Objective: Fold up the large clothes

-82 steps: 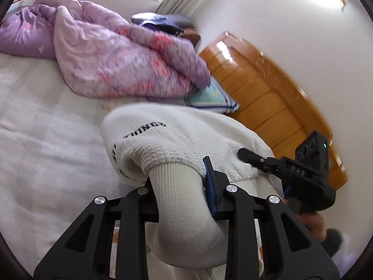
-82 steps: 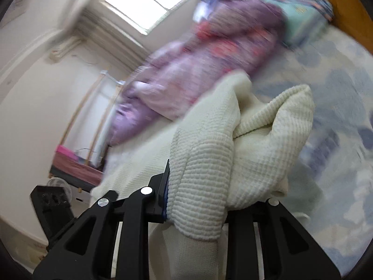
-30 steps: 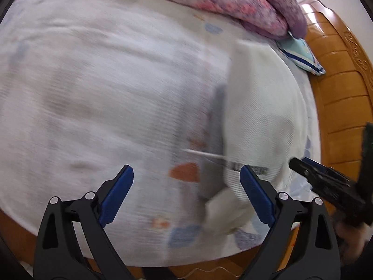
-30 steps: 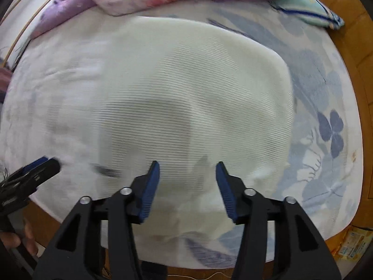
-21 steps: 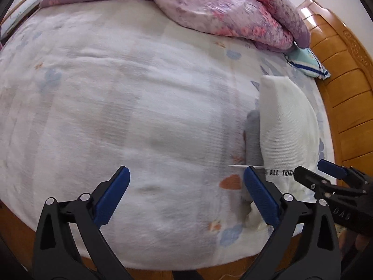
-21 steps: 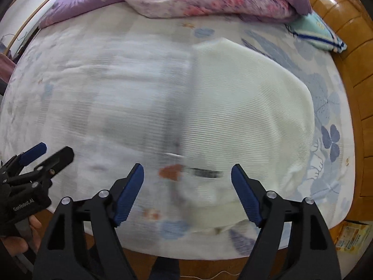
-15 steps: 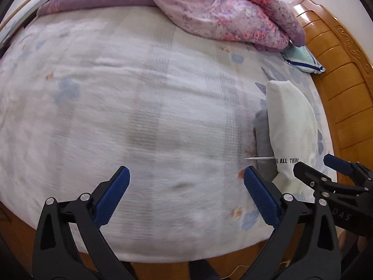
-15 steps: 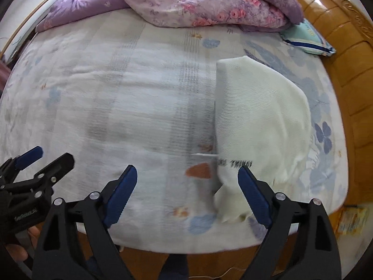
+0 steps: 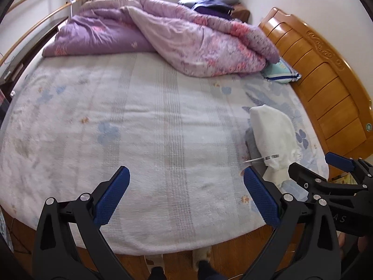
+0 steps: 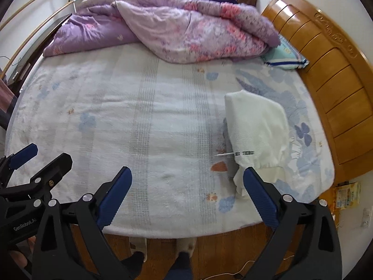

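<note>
A folded cream-white knit sweater (image 10: 256,128) lies on the right side of the bed, on top of a grey folded garment (image 10: 225,130) whose edge shows at its left; a white tag sticks out. It also shows in the left wrist view (image 9: 272,135). My left gripper (image 9: 186,196) is open and empty, held above the bed's near edge. My right gripper (image 10: 187,194) is open and empty, also back from the bed, left of the sweater. Each gripper shows in the other's view: the right one (image 9: 326,170), the left one (image 10: 39,158).
The bed (image 10: 139,116) has a pale floral sheet. A purple and pink duvet (image 10: 177,23) is heaped at the far side, with a teal pillow (image 10: 284,56) beside it. A wooden headboard (image 10: 331,74) runs along the right. Wooden floor and feet lie below.
Both grippers let go of the sweater, opened wide, and pulled back and up from the bed. The sweater now lies folded on the right side of the bed.
</note>
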{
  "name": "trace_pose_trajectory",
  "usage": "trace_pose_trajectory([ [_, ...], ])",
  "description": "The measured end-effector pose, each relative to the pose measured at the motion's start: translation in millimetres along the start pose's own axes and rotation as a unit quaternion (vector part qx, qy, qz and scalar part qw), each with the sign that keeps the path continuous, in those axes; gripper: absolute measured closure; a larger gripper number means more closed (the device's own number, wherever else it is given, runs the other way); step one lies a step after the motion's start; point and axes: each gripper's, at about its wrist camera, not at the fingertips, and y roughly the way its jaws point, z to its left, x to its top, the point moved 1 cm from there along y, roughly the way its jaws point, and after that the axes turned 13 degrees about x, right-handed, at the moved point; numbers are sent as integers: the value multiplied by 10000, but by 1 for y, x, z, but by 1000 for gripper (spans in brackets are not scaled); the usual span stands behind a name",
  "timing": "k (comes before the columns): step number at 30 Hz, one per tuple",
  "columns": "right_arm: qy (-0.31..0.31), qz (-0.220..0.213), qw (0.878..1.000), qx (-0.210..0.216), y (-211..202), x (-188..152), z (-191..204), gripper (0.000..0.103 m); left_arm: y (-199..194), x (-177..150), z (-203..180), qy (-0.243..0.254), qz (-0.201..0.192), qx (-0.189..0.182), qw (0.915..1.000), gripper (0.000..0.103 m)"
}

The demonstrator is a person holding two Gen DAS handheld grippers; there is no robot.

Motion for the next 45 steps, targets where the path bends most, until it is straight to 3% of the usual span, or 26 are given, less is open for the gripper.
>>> trace_pose_trajectory([
  [11, -191, -577, 9981, 32, -99, -31, 27, 9, -122, -16, 11, -93, -703, 144, 9974, 5],
  [19, -432, -1224, 9913, 223, -189, -78, 30, 9, -221, -50, 3, -302, -1302, 120, 9909, 5],
  [22, -546, -1426, 9876, 366, -218, -97, 32, 9, -263, -68, -4, -310, -1596, 373, 9860, 5],
  [26, -676, -1713, 9816, 499, -263, -126, 35, 9, -315, -93, -13, -314, -1862, 357, 9814, 5],
  [31, -760, -1933, 9765, 582, -303, -153, 39, 8, -371, -121, -19, -184, -2339, 631, 9700, 5],
  [36, -778, -2180, 9713, 543, -335, -168, 44, 8, -407, -134, -17, -139, -2520, 600, 9658, 5],
  [41, -717, -2439, 9659, 494, -362, -181, 55, 8, -444, -143, -12, -30, -2880, 790, 9544, 5],
  [45, -631, -2650, 9610, 478, -381, -192, 67, 8, -464, -148, 1, -32, -3020, 712, 9507, 5],
])
